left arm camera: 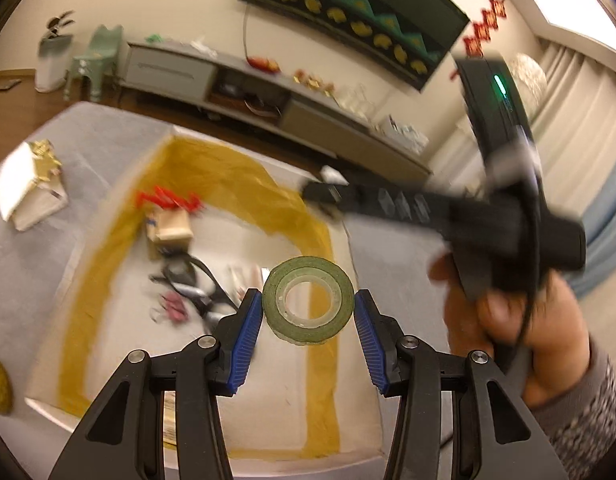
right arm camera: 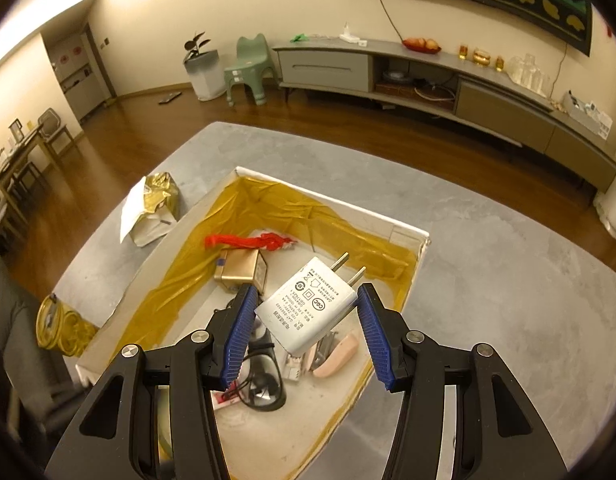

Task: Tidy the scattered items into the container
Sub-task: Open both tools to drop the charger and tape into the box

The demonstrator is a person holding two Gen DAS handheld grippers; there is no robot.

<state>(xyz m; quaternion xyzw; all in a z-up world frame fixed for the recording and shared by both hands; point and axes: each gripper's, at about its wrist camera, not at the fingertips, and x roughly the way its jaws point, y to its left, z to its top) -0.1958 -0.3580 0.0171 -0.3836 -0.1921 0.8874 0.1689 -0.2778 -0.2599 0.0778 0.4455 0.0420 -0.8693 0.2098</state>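
Left tongs (left arm camera: 308,312): blue pads apart, a green tape roll (left arm camera: 308,306) between them; contact with either pad cannot be told, the frame being blurred. Beyond and left of these tongs, within the gold-lined white box (left arm camera: 120,216): red tassel (left arm camera: 168,199), small gold box (left arm camera: 168,232), black-framed glasses (left arm camera: 196,280), all smeared. To their right, a hand (left arm camera: 519,332) gripping the other tool, motion-blurred.

Right tongs (right arm camera: 304,322): pads apart around a white plug adapter (right arm camera: 306,308), tilted, prongs pointing away; left pad close to its corner, right pad just clear. Below it, partly hidden: a pink item (right arm camera: 335,356). Left of the box, outside it: gold-wrapped package (right arm camera: 152,208), gold coil (right arm camera: 62,326).
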